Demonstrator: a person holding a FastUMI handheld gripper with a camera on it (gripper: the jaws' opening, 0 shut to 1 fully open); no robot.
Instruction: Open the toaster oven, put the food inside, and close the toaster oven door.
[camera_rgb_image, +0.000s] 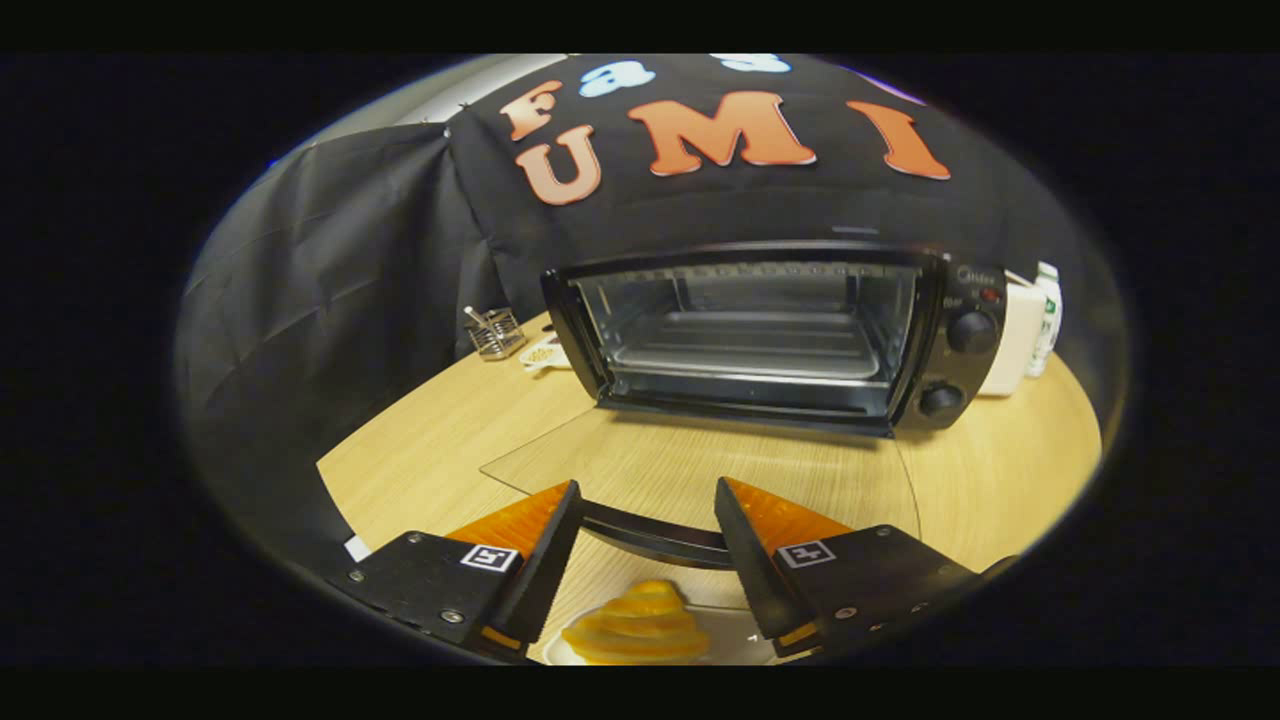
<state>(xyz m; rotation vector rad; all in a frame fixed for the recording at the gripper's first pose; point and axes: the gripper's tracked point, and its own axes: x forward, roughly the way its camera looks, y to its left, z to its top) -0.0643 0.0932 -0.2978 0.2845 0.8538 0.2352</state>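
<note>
Oven: your toaster oven (760, 335) sits at the tabletop's (440, 440) far edge, door (700, 470) dropped flat for loading.
Gripper: your gripper (647, 510) gapes wide, holding nothing, above the pastry (637, 628).

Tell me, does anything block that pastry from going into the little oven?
Yes, partly: the oven's open glass door lies flat across the table between the pastry and the cavity, its handle crossing between the tool's open fingers. The pastry must pass above it.

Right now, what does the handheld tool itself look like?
The tool has two wedge-shaped fingers tapering to thin front edges. Each sits on a flat angular plate with small round screws and a square black-and-white marker. The fingers stand open, flanking the oven door's curved black handle.
</note>
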